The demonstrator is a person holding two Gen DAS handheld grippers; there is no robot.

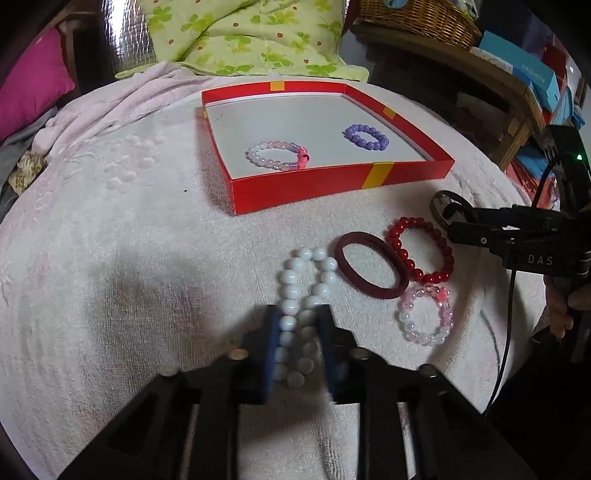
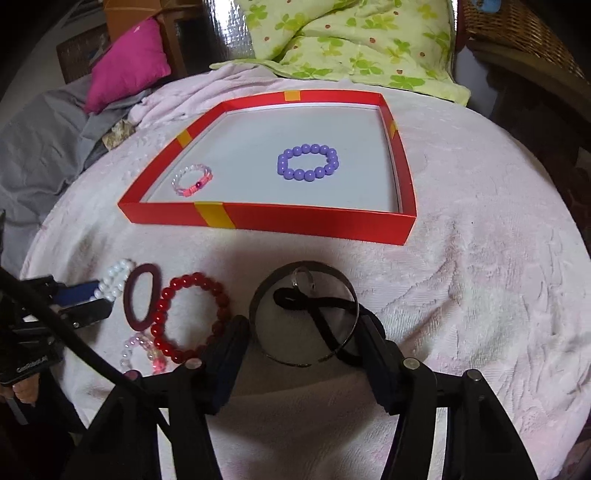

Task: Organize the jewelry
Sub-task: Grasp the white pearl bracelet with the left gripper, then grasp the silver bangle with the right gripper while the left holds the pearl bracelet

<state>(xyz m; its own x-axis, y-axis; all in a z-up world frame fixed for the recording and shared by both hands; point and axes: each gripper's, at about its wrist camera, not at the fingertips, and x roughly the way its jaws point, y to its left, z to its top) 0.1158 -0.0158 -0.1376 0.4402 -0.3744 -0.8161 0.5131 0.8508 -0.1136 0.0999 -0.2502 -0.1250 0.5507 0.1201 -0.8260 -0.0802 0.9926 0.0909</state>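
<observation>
My left gripper [image 1: 299, 314] is shut on a white bead bracelet [image 1: 306, 280], squeezing it into a narrow loop on the white towel. My right gripper [image 2: 303, 328] is shut on a dark metal bangle [image 2: 280, 280] with a black cord [image 2: 317, 310] inside it. A red box lid [image 1: 332, 184] holds a purple bead bracelet [image 1: 365, 136] and a pink and clear bead bracelet [image 1: 277, 157]. On the towel lie a maroon hair tie [image 1: 371, 269], a red bead bracelet [image 1: 421, 247] and a pink and clear bracelet [image 1: 424, 317].
A green floral quilt [image 1: 251, 37] lies behind the box. A pink cushion [image 1: 29, 81] is at far left. A wicker basket [image 1: 417, 18] and a wooden shelf with boxes [image 1: 524, 74] stand at right. The towel's edge drops off at right.
</observation>
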